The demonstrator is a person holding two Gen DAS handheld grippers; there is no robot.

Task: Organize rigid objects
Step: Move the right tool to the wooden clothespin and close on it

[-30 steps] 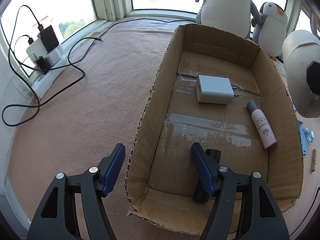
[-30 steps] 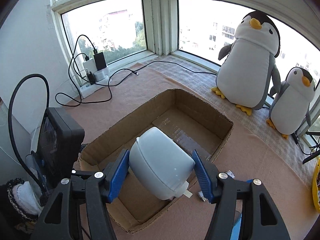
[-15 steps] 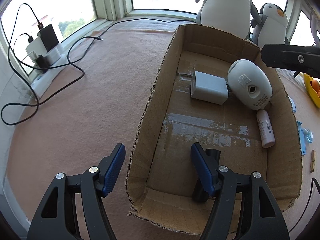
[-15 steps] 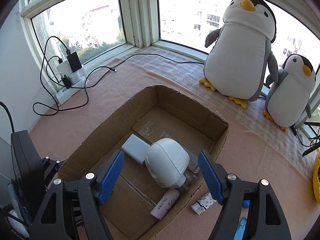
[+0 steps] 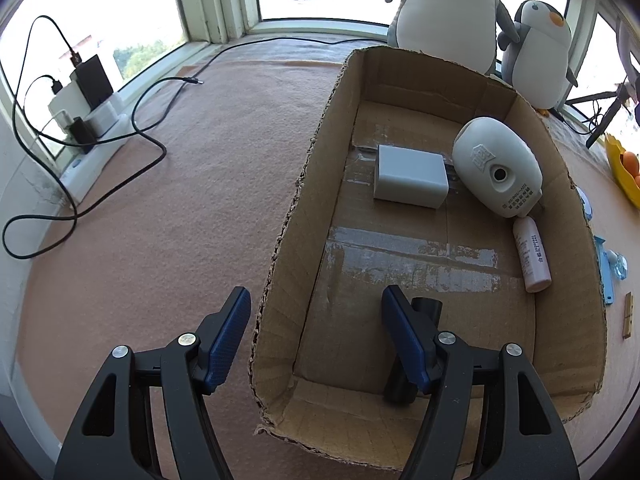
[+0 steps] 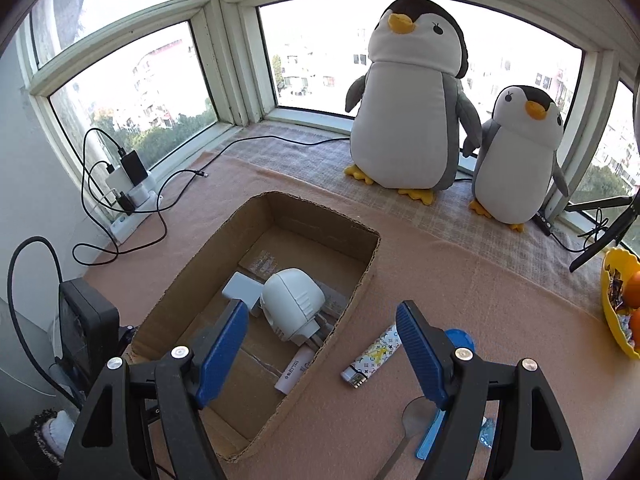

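Note:
An open cardboard box (image 5: 308, 184) (image 6: 360, 276) sits on the tan cloth. Inside lie a white egg-shaped device (image 5: 496, 170) (image 6: 292, 306), a grey-white charger block (image 5: 410, 176) (image 6: 242, 290), a small pink-white bottle (image 5: 532, 254) (image 6: 296, 372) and a black cylinder (image 5: 416, 356) by the near wall. My left gripper (image 5: 316, 340) is open and empty, straddling the box's left wall. My right gripper (image 6: 322, 356) is open and empty, raised above the box's right wall. A patterned lighter (image 6: 372, 356) lies on the cloth outside the box.
Two plush penguins (image 6: 408, 100) (image 6: 516, 156) stand by the window. A power strip with chargers and black cables (image 5: 88, 116) (image 6: 128, 196) lies at left. A yellow bowl of fruit (image 6: 622, 304), a spoon (image 6: 412, 416), a blue strip (image 5: 602, 272) and small items lie right of the box.
My right gripper opened and let go of the white device, which now rests in the box beside the charger block. The right gripper then lifted and drew back. My left gripper stayed put.

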